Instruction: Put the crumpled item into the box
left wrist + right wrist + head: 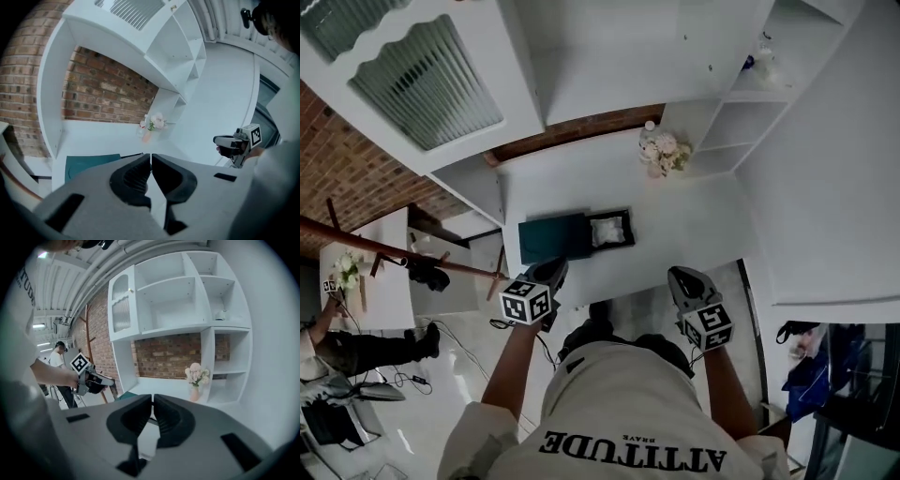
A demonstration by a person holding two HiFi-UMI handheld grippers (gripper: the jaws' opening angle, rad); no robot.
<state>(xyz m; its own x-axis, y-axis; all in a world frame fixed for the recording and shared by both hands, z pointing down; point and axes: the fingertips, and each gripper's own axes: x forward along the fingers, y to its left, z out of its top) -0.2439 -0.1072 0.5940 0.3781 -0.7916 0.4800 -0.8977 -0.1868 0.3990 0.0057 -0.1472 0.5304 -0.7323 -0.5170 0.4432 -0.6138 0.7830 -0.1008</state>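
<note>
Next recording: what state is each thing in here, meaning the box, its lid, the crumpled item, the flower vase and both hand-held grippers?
box: open
lid: off the opening, lying flat against the box's left side
crumpled item: inside the box
flower vase: upright at the back of the table
left hand-held gripper: shut, empty, held short of the table
right hand-held gripper: shut, empty, held short of the table

dark box (630, 229), teal lid (553, 237), white crumpled item (607, 231), white table (694, 225), red brick wall (347, 169).
</note>
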